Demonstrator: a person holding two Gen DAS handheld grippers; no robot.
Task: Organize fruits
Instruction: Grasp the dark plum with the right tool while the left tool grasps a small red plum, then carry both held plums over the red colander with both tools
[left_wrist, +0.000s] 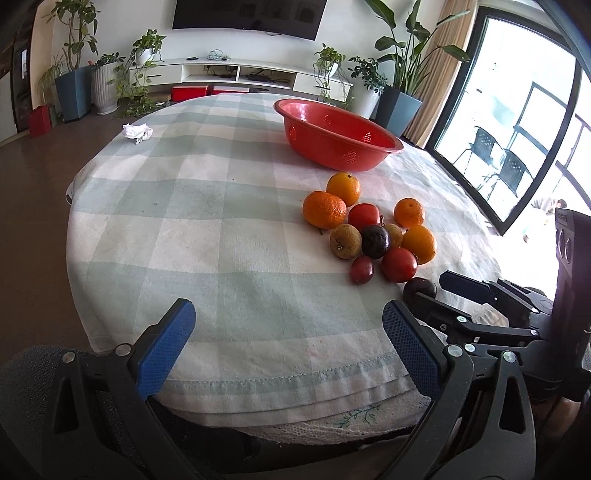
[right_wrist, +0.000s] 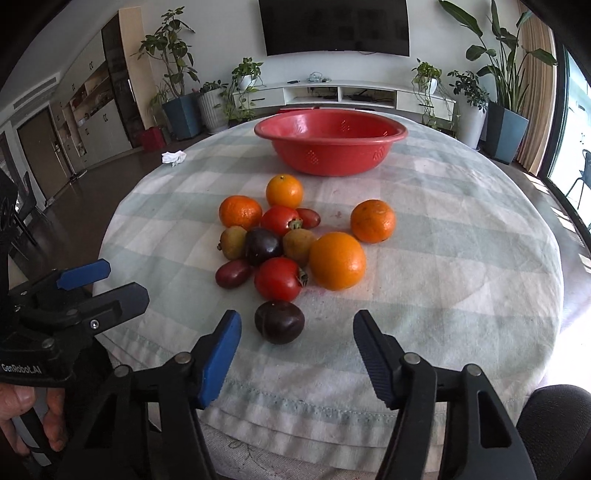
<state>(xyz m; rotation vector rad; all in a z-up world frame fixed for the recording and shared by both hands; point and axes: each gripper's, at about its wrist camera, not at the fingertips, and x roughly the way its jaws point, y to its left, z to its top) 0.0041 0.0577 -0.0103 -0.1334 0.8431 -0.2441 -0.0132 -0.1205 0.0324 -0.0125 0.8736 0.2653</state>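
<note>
A heap of fruit (right_wrist: 280, 236) lies mid-table on the checked cloth: oranges, red tomatoes (right_wrist: 279, 278), brownish fruits and small dark red ones. A dark plum (right_wrist: 279, 326) sits apart at the near side. My right gripper (right_wrist: 297, 317) is open, its tips on either side of this plum, and the pads do not touch it. In the left wrist view the heap (left_wrist: 373, 230) is right of centre, and the right gripper (left_wrist: 430, 291) reaches in around the dark plum (left_wrist: 419, 290). My left gripper (left_wrist: 286, 308) stands open over bare cloth. A red perforated basket (right_wrist: 325, 158) stands behind the fruit.
A crumpled white tissue (right_wrist: 173, 157) lies at the table's far left edge. The left gripper (right_wrist: 129, 280) hangs at the table's left rim, held by a hand (right_wrist: 26, 410). Potted plants, a TV shelf and a large window (left_wrist: 517, 122) surround the round table (left_wrist: 221, 206).
</note>
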